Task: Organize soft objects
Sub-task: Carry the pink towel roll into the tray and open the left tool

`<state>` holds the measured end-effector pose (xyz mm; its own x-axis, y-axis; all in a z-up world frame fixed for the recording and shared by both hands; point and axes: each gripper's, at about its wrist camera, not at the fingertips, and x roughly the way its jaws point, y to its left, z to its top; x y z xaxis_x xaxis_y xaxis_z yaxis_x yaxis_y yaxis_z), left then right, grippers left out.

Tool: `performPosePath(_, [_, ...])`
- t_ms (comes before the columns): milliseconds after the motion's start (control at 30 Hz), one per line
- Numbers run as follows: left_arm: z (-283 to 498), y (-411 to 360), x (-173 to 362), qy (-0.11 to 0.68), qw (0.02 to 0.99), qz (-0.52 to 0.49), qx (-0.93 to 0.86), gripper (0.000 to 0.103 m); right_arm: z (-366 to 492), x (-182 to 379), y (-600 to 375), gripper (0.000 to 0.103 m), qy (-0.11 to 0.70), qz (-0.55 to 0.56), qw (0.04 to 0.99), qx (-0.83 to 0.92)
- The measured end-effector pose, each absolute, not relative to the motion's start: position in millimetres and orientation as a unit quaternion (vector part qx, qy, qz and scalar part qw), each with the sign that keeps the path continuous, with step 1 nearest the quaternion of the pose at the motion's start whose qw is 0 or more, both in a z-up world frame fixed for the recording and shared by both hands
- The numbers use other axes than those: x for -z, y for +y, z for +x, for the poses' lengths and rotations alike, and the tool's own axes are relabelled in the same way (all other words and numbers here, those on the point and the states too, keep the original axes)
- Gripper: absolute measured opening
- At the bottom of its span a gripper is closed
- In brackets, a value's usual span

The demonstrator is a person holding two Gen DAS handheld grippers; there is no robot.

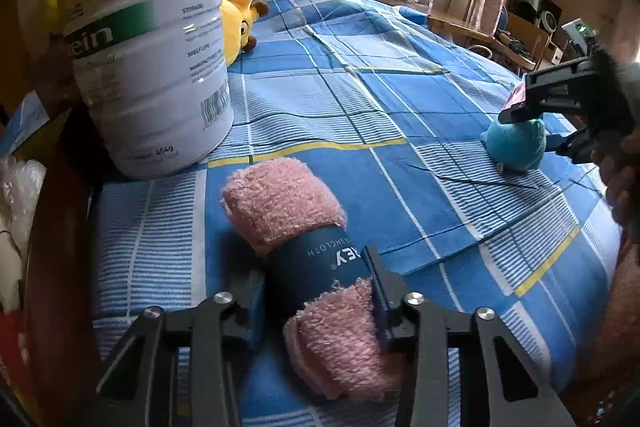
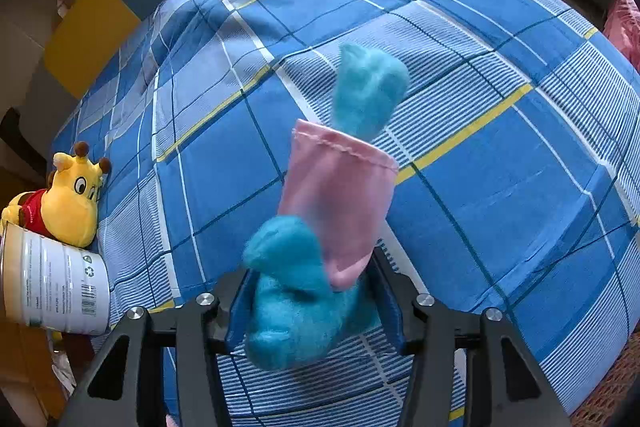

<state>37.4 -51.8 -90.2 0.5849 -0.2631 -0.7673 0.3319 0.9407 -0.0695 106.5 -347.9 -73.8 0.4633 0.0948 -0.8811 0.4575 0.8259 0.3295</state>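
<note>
Two grippers at soft things on the bed

The left gripper [image 1: 316,287] has its jaws closed on the rolled pink washcloth [image 1: 280,207], lying on the checked bed cover [image 1: 420,187]. The right gripper's [image 2: 316,291] jaws hold the blue plush toy [image 2: 296,291] above the bed.

Rolled pink washcloth [image 1: 312,267] between, perhaps touching, left gripper [image 1: 316,291] fingers.

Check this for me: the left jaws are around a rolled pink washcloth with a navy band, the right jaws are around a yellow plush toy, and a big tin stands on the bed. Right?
One thing is wrong. The right gripper is around a blue plush toy with a pink part; the yellow plush toy lies by the tin. The right wrist view shows it. The washcloth and the tin are as you said.
</note>
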Motion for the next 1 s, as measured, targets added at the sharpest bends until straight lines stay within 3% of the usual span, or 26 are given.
performPosePath(1000, [-15,6,10,0.365,0.922,0.012,0.133,0.040,108,70,-341,0.050,0.502,0.238,0.824,0.113])
